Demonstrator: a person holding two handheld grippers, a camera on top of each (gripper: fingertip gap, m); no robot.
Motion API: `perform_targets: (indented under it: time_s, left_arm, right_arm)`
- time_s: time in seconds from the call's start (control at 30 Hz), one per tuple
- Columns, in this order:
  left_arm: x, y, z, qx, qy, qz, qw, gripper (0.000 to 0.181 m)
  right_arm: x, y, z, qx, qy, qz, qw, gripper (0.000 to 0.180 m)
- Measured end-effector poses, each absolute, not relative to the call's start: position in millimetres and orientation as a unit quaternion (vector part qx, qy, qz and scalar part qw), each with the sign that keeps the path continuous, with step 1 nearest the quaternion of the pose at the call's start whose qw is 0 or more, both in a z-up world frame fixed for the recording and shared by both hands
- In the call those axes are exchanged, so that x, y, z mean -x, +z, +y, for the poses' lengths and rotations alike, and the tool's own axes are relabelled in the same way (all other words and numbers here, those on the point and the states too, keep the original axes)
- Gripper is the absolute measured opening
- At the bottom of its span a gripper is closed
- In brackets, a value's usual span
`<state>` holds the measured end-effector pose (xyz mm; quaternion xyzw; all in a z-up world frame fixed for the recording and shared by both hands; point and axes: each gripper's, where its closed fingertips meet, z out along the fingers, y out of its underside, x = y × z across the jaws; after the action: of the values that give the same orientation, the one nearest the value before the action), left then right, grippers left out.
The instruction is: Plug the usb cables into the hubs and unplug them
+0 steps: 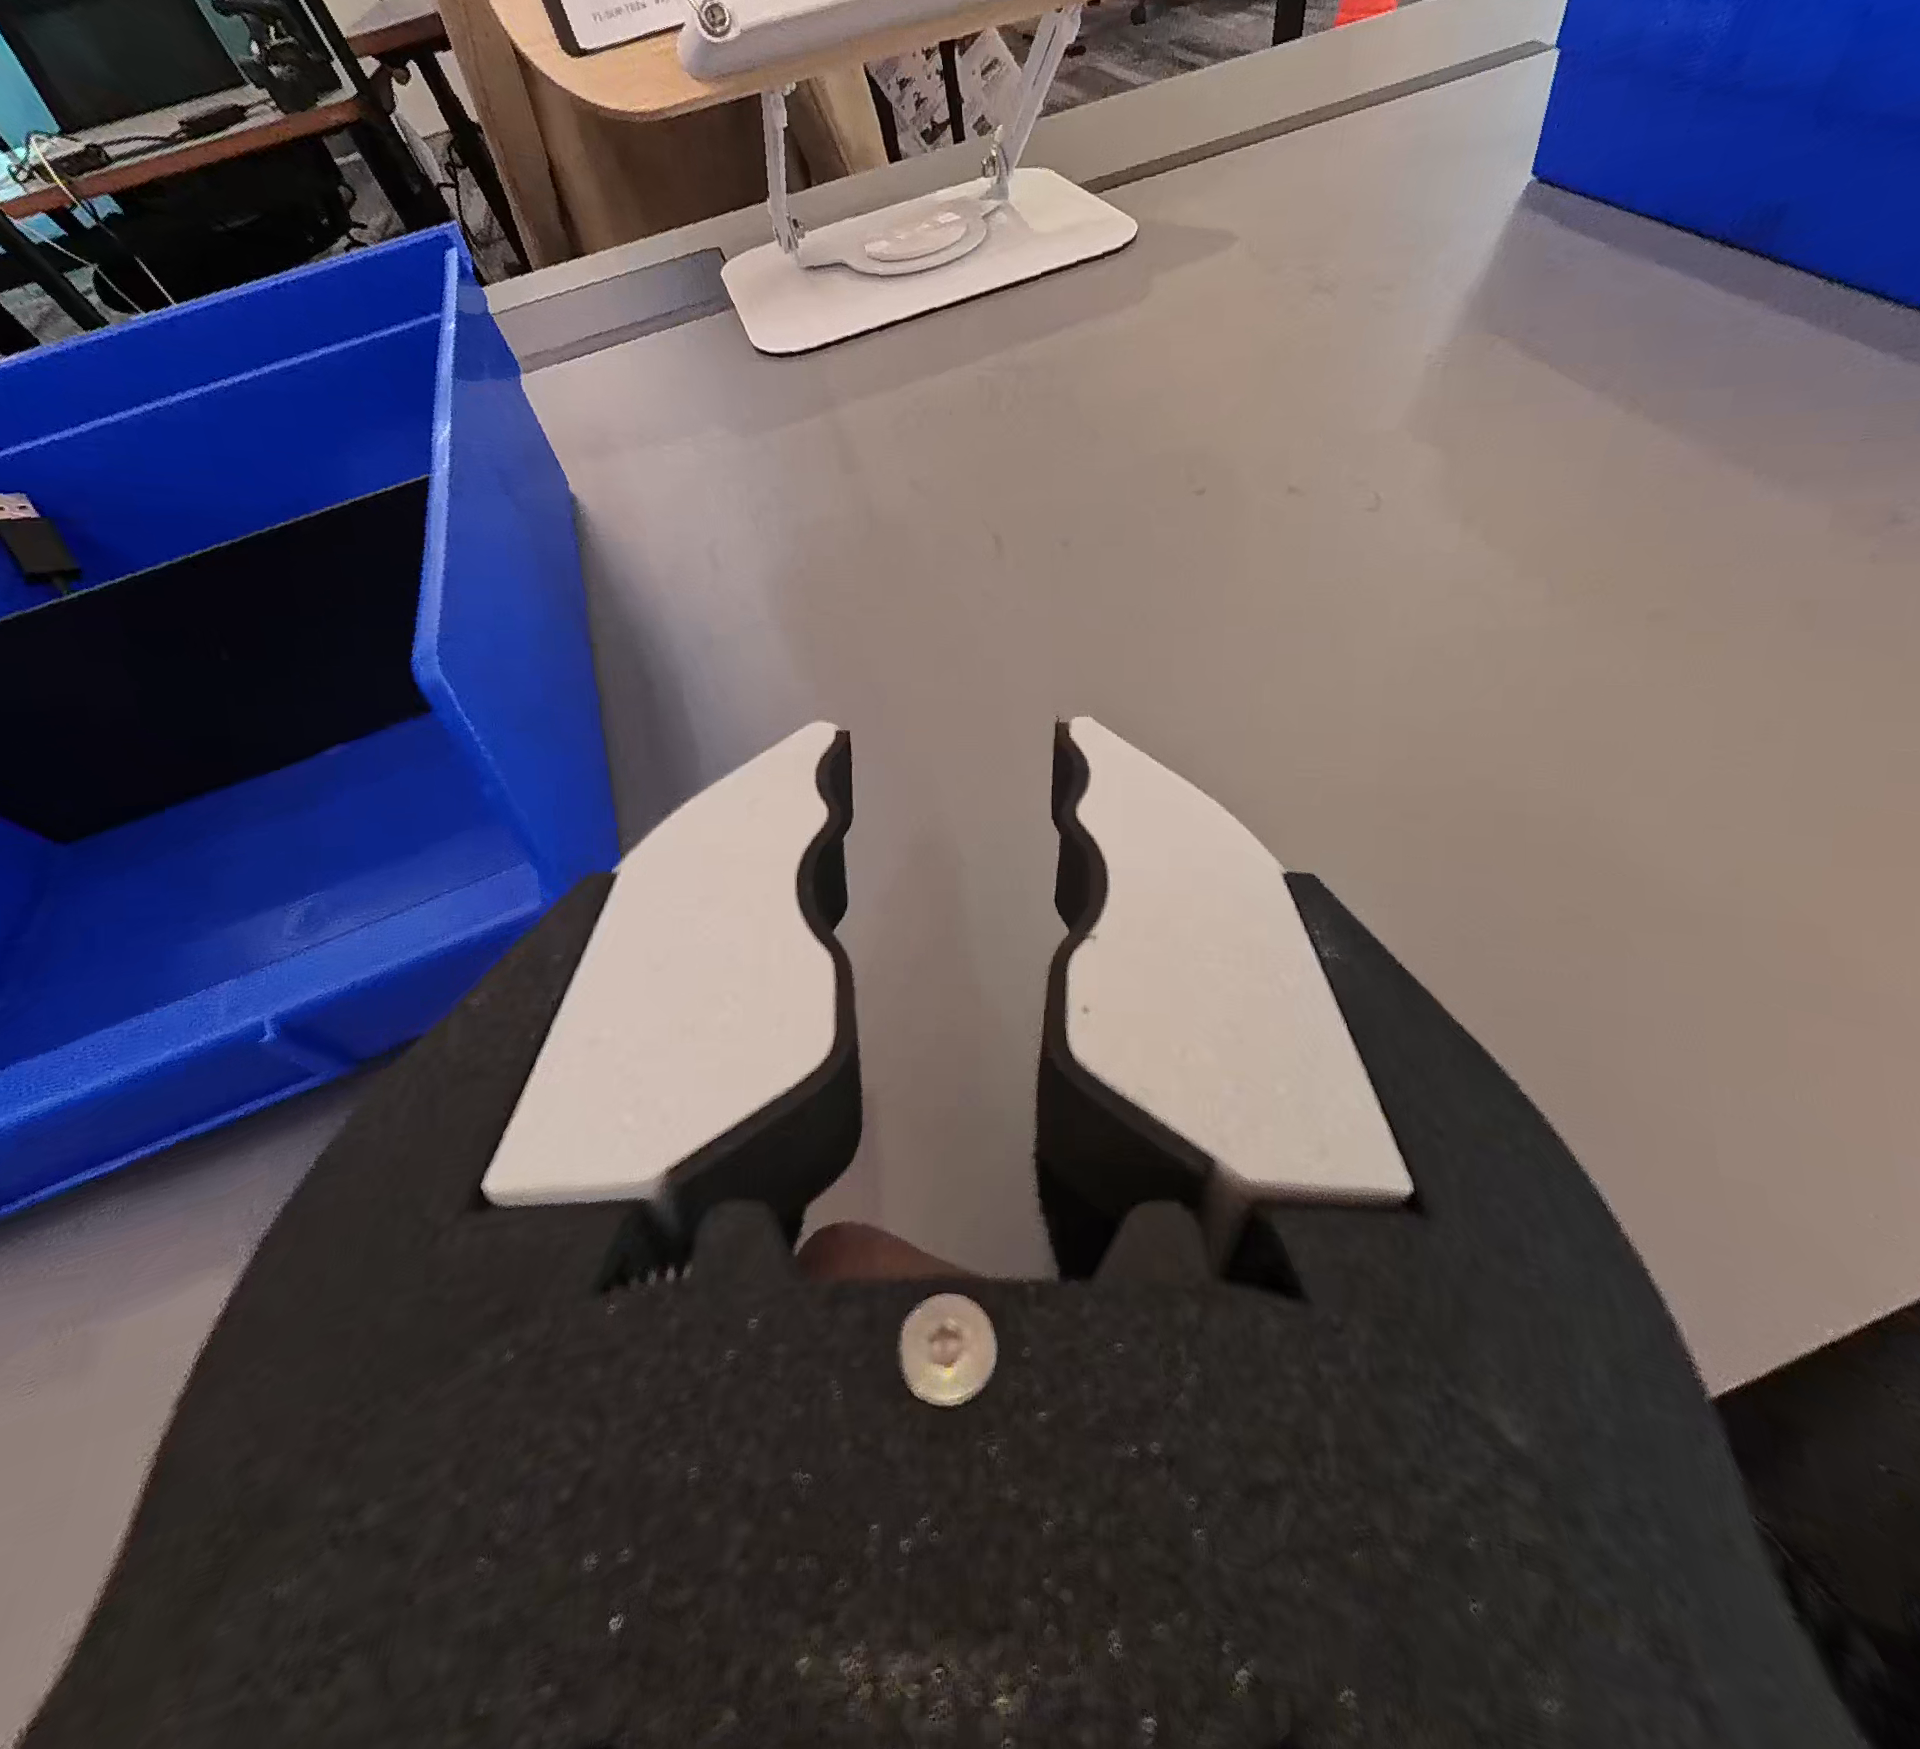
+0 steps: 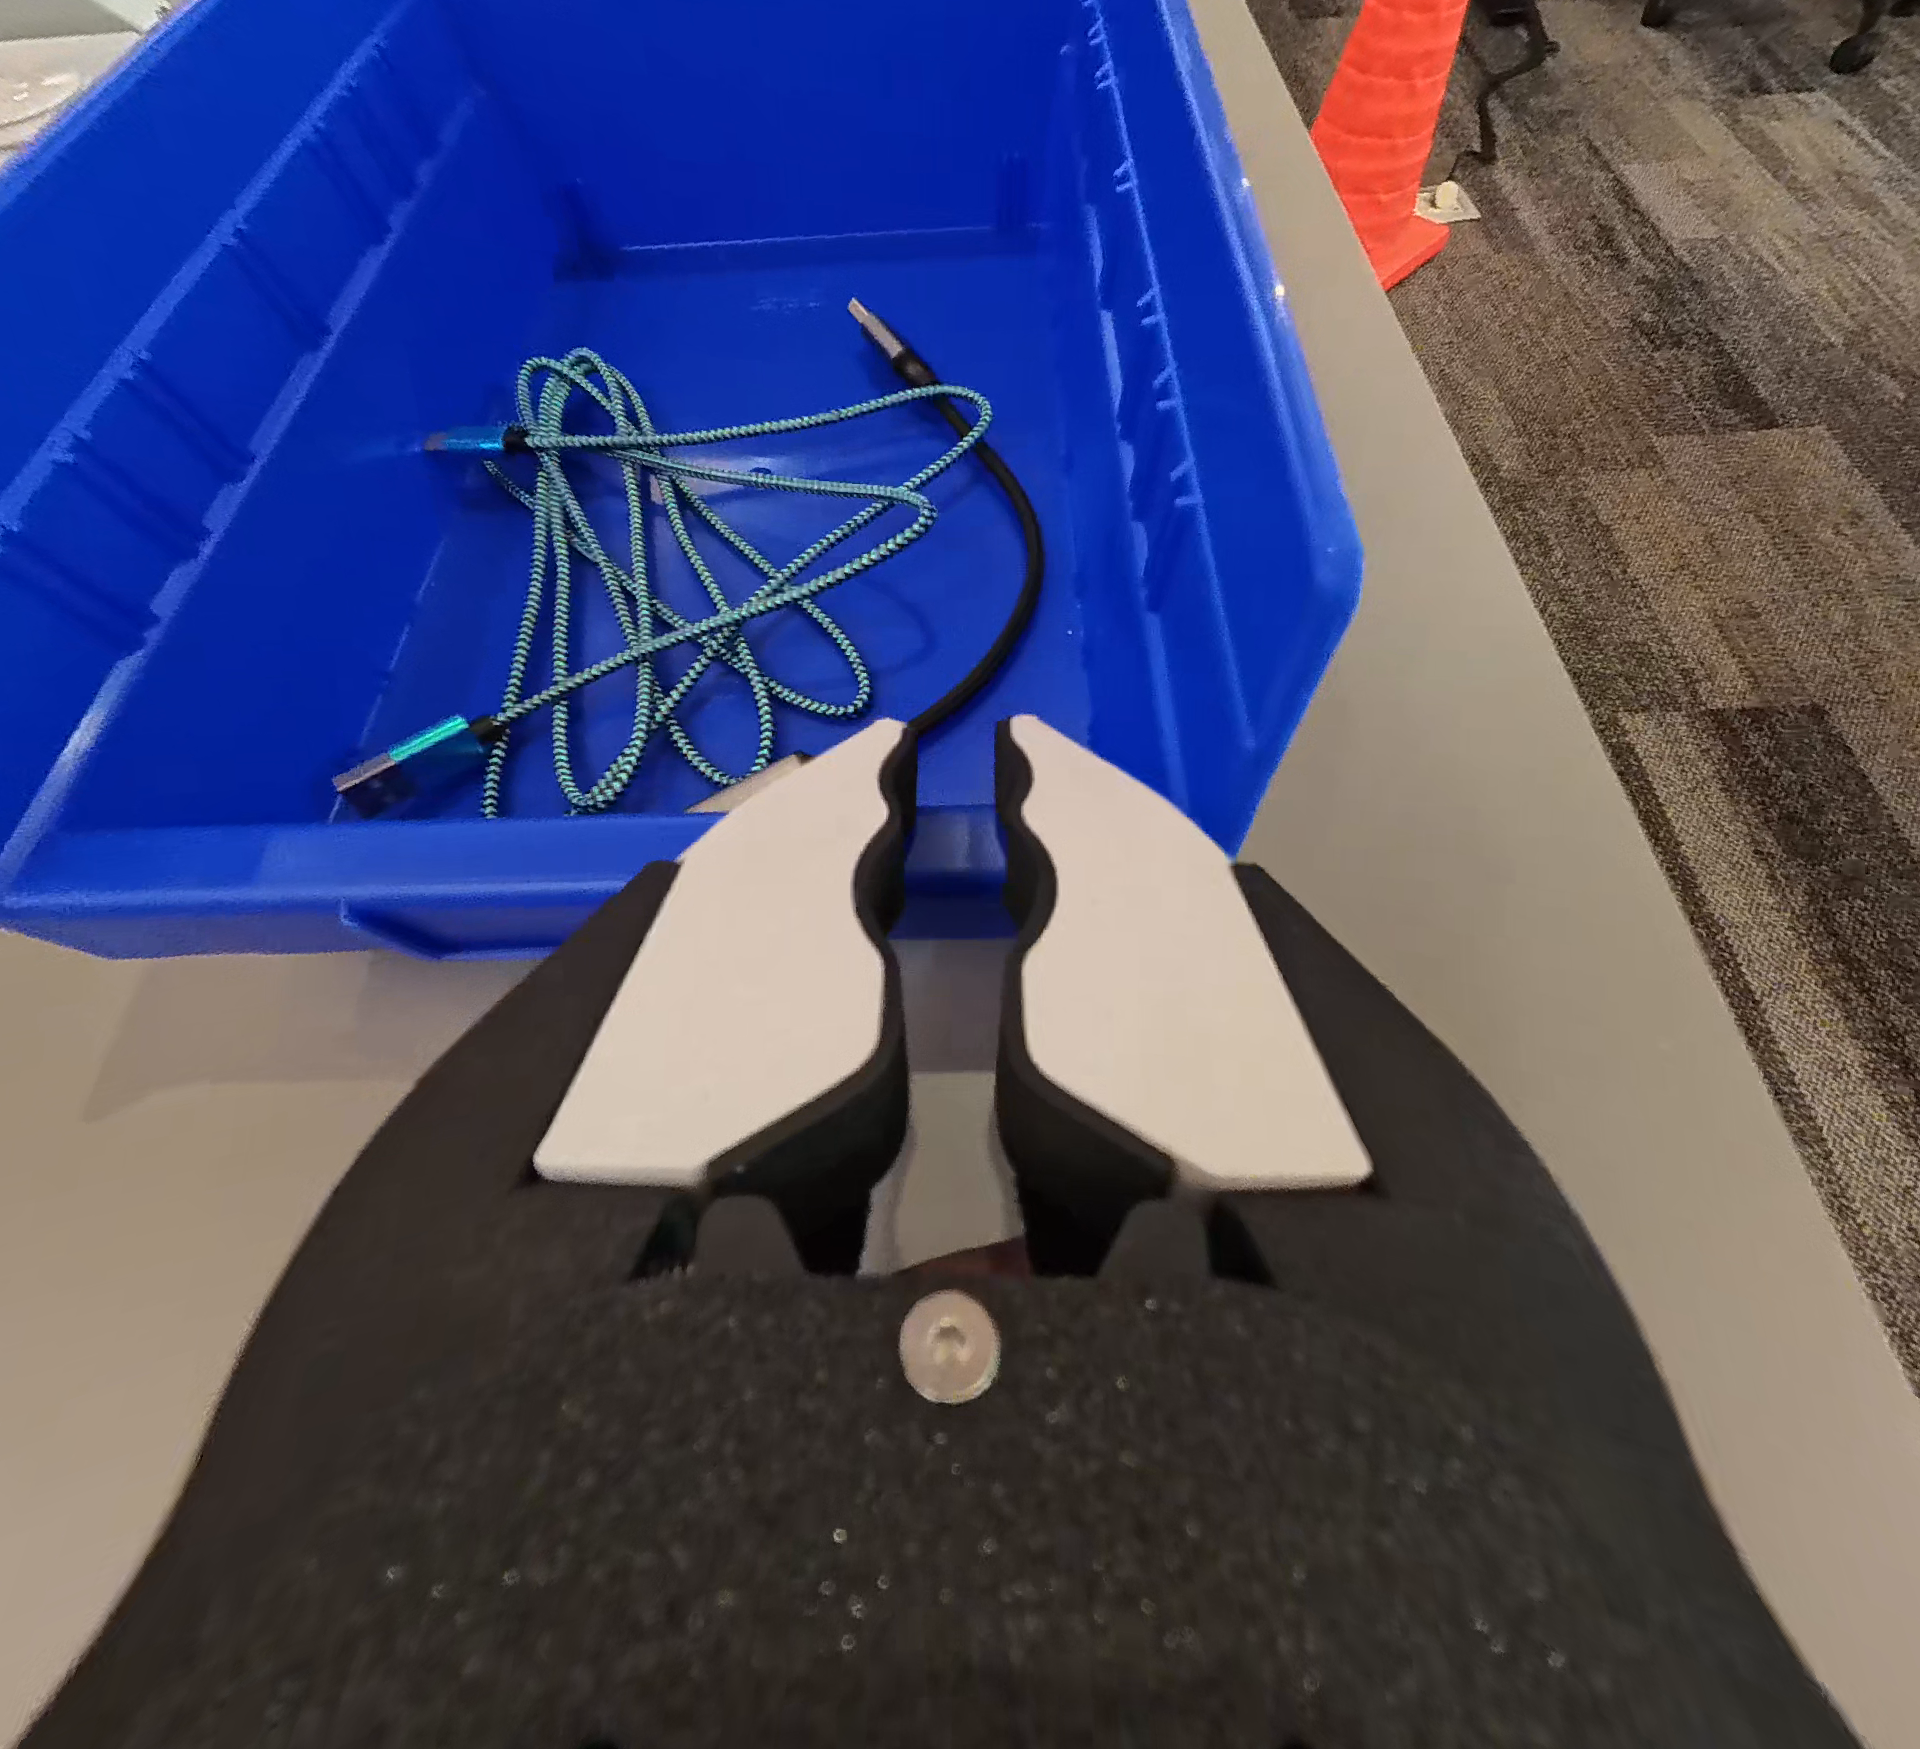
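Observation:
In the right wrist view a blue bin [image 2: 1278,494] holds a coiled teal braided usb cable [image 2: 665,577] and a black usb cable [image 2: 1023,546] with a silver plug at its far end. A pale object [image 2: 753,785] peeks out behind my finger; I cannot tell what it is. My right gripper [image 2: 951,738] is open and empty, its tips above the bin's near wall. In the left wrist view my left gripper [image 1: 951,738] is open and empty above the bare grey table [image 1: 1299,660]. A black usb plug [image 1: 31,541] shows inside another blue bin [image 1: 499,660] at the left.
A white stand [image 1: 935,265] holding an instruction sheet is at the table's far edge. A blue bin [image 1: 1745,89] stands at the far right of the left wrist view. An orange cone [image 2: 1403,47] stands on the carpet beyond the table's right edge.

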<state>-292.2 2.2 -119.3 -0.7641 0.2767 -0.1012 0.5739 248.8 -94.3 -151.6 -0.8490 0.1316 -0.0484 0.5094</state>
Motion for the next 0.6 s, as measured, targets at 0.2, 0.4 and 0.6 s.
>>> perform_targets:
  time_s: [0.2, 0.4, 0.6]
  left_arm:
    - [288.6, -118.1, 4.2, 0.759, -0.102, 0.277, 0.581, 0.038]
    - [279.5, -117.3, 3.7, 0.752, -0.128, 0.27, 0.587, 0.043]
    - [264.0, -103.0, 29.4, 0.734, -0.103, 0.234, 0.629, 0.044]
  right_arm:
    - [-261.9, -151.7, -95.2, 0.849, -0.056, 0.133, 0.508, 0.013]
    - [-238.3, -126.3, -96.2, 0.833, -0.061, 0.111, 0.539, 0.016]
    - [-39.0, -60.7, -53.3, 0.791, 0.039, -0.07, 0.606, 0.023]
